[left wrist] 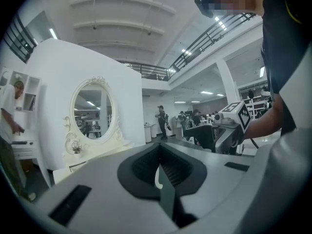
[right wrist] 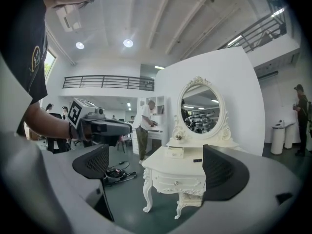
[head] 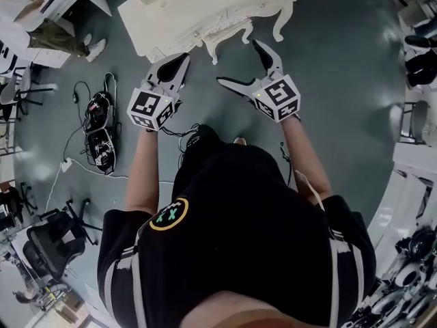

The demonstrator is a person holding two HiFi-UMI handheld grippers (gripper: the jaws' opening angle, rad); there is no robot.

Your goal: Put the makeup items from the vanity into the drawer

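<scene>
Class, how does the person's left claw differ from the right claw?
The left grey-and-black claw has its jaws shut together; the right grey-and-black claw has them spread wide. The right claw frames the white carved vanity between its jaws; the left claw frames nothing. Both are empty and alike in build.

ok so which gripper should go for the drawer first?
Right, probably. The right gripper is open, and its view frames the closed drawer between the jaws. The left gripper is shut and sees the mirror off to one side.
</scene>
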